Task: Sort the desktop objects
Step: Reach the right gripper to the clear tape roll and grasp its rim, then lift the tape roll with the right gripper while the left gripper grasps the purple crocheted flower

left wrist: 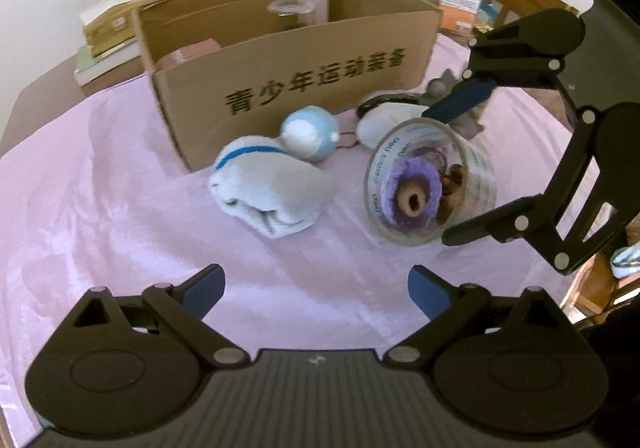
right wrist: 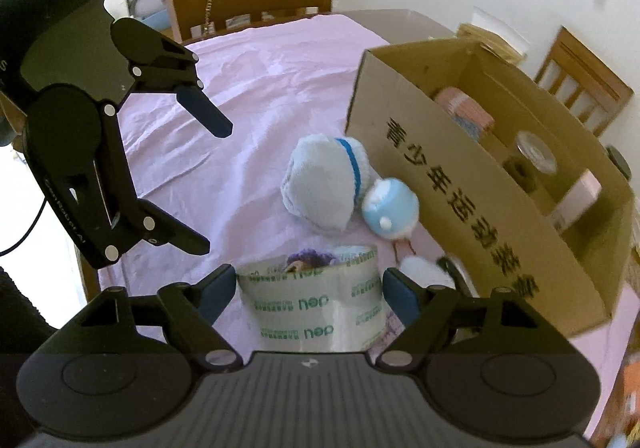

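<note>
Right tongs [right wrist: 308,290] straddle the clear tape roll [right wrist: 316,304], pads at its sides; left tongs [left wrist: 316,288] gape empty.

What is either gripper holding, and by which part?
Left gripper: nothing. Right gripper: fingers flank the tape roll across its outer curved wall; whether they press on it cannot be told.
</note>
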